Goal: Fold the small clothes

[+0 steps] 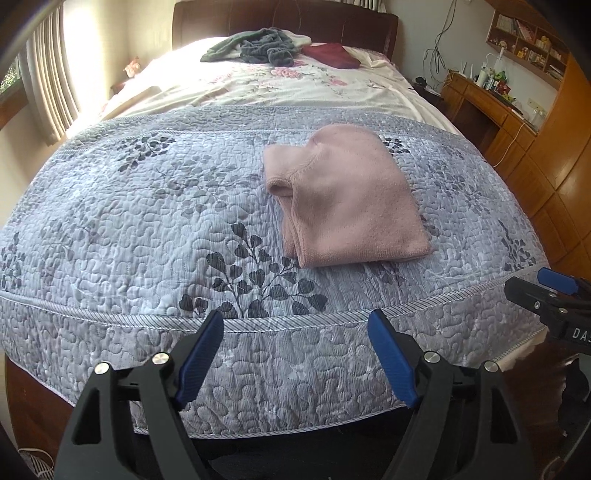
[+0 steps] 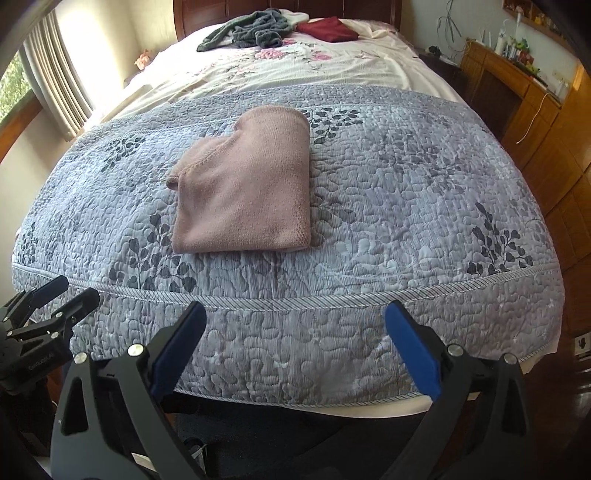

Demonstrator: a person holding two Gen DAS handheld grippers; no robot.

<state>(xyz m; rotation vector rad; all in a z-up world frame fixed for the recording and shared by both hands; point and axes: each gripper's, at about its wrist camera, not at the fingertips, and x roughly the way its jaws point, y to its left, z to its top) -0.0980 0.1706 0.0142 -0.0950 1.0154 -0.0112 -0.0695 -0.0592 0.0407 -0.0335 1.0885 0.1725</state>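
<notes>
Well back off quilt [image 1: 147, 206] edge, folded pink cloth [image 1: 343, 199] untouched.

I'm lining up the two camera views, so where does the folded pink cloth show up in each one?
Left wrist: pink cloth right of centre on the grey quilt.
Right wrist: pink cloth left of centre.
Shared landmark: dark red cloth near the headboard.

You have one folded pink cloth [image 1: 347, 195] on one quilt [image 1: 147, 206], one unfolded grey pile [image 1: 266, 46], one maroon item [image 1: 332, 54], and two grippers.
</notes>
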